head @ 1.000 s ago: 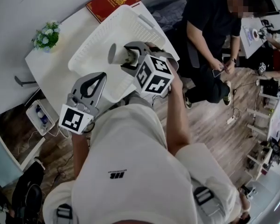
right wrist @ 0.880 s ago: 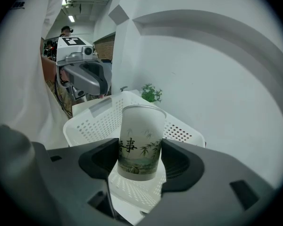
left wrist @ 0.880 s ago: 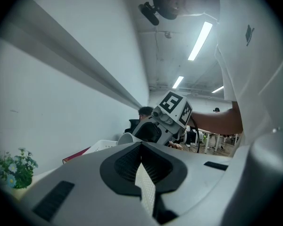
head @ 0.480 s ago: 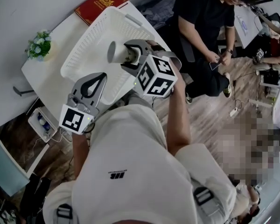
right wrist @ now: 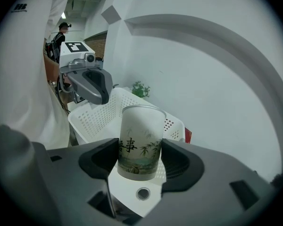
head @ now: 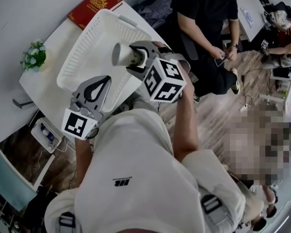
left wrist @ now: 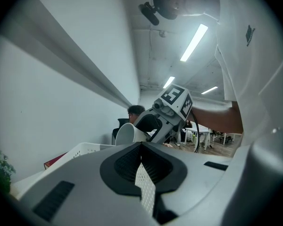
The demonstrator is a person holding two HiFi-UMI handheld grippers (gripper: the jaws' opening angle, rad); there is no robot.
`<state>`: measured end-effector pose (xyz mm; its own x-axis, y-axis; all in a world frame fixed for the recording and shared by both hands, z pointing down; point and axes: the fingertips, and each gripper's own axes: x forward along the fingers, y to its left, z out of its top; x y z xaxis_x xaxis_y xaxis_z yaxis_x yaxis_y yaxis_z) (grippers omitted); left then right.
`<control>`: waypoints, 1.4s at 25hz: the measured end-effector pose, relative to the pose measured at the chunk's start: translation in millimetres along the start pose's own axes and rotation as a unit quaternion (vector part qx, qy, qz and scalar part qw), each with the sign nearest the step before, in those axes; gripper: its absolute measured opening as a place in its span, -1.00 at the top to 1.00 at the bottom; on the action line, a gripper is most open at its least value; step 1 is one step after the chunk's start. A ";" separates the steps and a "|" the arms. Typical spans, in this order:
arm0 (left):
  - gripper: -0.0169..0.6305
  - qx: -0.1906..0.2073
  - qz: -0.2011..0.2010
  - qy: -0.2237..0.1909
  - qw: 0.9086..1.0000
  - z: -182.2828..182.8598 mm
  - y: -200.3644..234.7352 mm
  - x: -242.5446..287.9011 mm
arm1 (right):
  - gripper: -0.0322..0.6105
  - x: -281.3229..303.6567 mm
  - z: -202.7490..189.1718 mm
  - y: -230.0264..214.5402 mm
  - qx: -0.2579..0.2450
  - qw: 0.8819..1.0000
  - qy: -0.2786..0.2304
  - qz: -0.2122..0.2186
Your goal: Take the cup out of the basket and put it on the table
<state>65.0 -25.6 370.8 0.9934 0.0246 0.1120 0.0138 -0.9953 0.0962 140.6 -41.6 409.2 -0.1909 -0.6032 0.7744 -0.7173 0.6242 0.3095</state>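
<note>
A frosted paper cup (head: 120, 54) printed with bamboo and black characters hangs in the air above the white perforated basket (head: 89, 52). My right gripper (head: 132, 58) is shut on its lower half. In the right gripper view the cup (right wrist: 139, 140) stands upright between the dark pads (right wrist: 175, 160), with the basket (right wrist: 101, 117) behind it. My left gripper (head: 105, 78) hovers by the basket's near edge, its jaws shut on nothing. The left gripper view shows the left gripper (left wrist: 141, 145) closed, with the cup (left wrist: 127, 134) and the basket (left wrist: 85, 148) beyond it.
The basket sits on a white table (head: 43, 89) with a red book (head: 94, 6) at its far end and a small potted plant (head: 34, 55) at the left. A person in black (head: 199, 18) sits just right of the table.
The right gripper has lifted the cup a little higher above the basket, and the table and basket have slid left in the head view. The left gripper stays shut.
</note>
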 end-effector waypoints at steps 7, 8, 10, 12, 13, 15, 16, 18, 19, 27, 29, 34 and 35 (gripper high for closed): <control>0.92 0.003 -0.024 0.004 1.000 1.0 -6.0 19.3 | -0.01 -8.8 -17.2 -4.8 0.020 1.000 0.006 -0.008; 0.92 0.004 -0.028 0.004 1.000 1.4 -7.1 22.1 | 0.00 -10.3 -20.1 -4.9 0.024 1.000 0.007 -0.009; 0.92 0.004 -0.037 0.003 0.999 1.9 -8.9 27.5 | -0.01 -13.3 -26.0 -5.6 0.031 0.999 0.010 -0.014; 0.92 0.004 -0.045 0.005 0.999 1.7 -10.8 32.2 | -0.01 -16.3 -31.7 -5.7 0.039 0.999 0.013 -0.018; 0.92 0.006 -0.050 0.005 0.999 1.5 -11.8 34.5 | -0.01 -17.9 -34.6 -5.5 0.043 0.999 0.015 -0.020; 0.92 0.008 -0.060 0.007 0.998 1.3 -14.4 39.1 | -0.01 -21.1 -40.5 -5.0 0.052 0.998 0.018 -0.025; 0.92 0.009 -0.064 0.008 0.998 1.3 -15.8 41.3 | -0.01 -22.8 -43.4 -4.7 0.056 0.998 0.019 -0.027; 0.92 0.009 -0.072 0.008 0.997 1.8 -18.8 45.4 | -0.01 -26.2 -49.0 -4.3 0.064 0.997 0.022 -0.031; 0.92 0.009 -0.076 0.008 0.997 2.1 -20.3 47.4 | -0.01 -27.7 -51.6 -4.0 0.068 0.997 0.023 -0.033; 0.92 0.013 -0.095 0.017 0.995 3.1 -30.2 61.0 | -0.01 -37.1 -73.0 0.0 0.091 0.995 0.029 -0.036; 0.92 0.015 -0.100 0.021 0.995 1.8 -32.6 63.4 | -0.01 -38.2 -79.3 0.9 0.098 0.994 0.031 -0.037; 0.92 0.015 -0.112 0.027 0.993 -0.1 -37.4 70.6 | -0.01 -40.8 -95.9 3.0 0.119 0.991 0.038 -0.040; 0.92 0.014 -0.113 0.028 0.993 -0.5 -38.0 72.4 | -0.01 -40.4 -99.4 3.7 0.122 0.991 0.039 -0.040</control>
<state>136.3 14.0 375.7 0.9568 0.2516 0.1453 0.2394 -0.9661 0.0967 212.3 34.5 433.9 -0.0815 -0.5992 0.7965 -0.8708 0.4316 0.2356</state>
